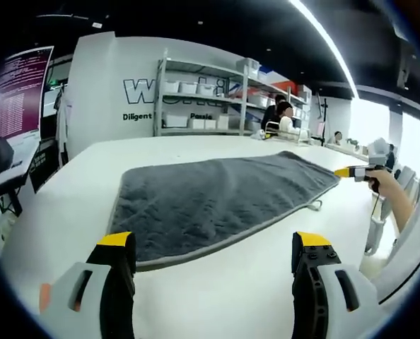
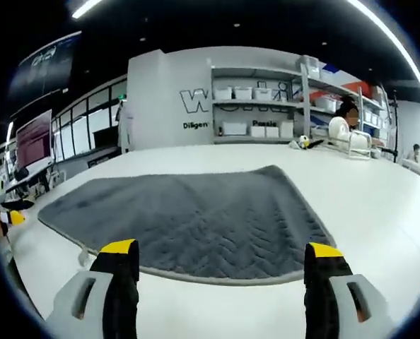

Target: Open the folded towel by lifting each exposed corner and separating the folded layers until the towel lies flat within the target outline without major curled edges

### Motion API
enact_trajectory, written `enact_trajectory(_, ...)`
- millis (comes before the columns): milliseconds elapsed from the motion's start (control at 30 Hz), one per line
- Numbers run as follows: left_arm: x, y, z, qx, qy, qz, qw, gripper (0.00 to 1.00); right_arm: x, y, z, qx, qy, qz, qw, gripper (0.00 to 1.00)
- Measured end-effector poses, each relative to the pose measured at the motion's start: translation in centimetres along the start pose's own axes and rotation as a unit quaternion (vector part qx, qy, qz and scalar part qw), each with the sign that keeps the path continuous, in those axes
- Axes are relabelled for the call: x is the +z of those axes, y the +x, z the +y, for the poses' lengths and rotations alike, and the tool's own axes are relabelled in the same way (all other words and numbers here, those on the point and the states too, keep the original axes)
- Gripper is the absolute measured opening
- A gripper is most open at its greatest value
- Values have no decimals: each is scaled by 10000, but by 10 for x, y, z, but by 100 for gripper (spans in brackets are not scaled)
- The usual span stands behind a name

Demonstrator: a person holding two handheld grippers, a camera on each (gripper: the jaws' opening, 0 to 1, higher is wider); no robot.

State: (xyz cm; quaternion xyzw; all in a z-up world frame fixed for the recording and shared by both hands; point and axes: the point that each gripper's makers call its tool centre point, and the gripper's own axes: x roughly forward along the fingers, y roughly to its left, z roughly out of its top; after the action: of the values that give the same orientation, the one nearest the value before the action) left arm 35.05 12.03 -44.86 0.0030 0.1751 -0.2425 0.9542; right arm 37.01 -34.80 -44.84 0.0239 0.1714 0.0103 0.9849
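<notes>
Grey towel (image 1: 217, 201) lies flat, long axis across white table (image 1: 217, 296).

Wall lettering (image 1: 141, 92) beyond the left gripper's fingertips partly hidden by shelving (image 1: 203, 99); screen text (image 1: 15, 92) too small to read. Left gripper (image 2: 12, 217) cut off at right view's edge.

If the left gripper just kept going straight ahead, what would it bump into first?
Most likely the grey towel on the white table. The left gripper has open fingers pointing over bare tabletop toward its near edge, though its height above the table is unclear.
</notes>
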Motion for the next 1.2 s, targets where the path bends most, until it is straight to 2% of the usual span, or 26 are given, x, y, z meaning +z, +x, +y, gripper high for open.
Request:
enact_trajectory(133,1,5,4,6,-76,66,9999,90,2,6,7,-93,26,100,9999,99)
enact_trajectory(200,4,8,6,63,11,70,10000,90,3,8,9,-162,61,129,9998,99)
enact_trajectory(367,9,12,3,-105,17,90,9999,90,12,12,23,-213,194,18,9996,99)
enact_trajectory(533,13,11,3,-224,-120,58,9997,90,22,14,26,-519,274,-192,9981,99)
enact_trajectory(733,14,10,-1,-285,-144,17,9995,89,24,18,53,-235,217,-229,9992,99)
enact_trajectory(967,9,11,-8,-349,-10,85,9994,89,17,3,48,-194,218,-130,9995,99)
enact_trajectory(1200,6,15,-10,-374,30,67,9993,89,5,-18,33,-276,151,72,9995,99)
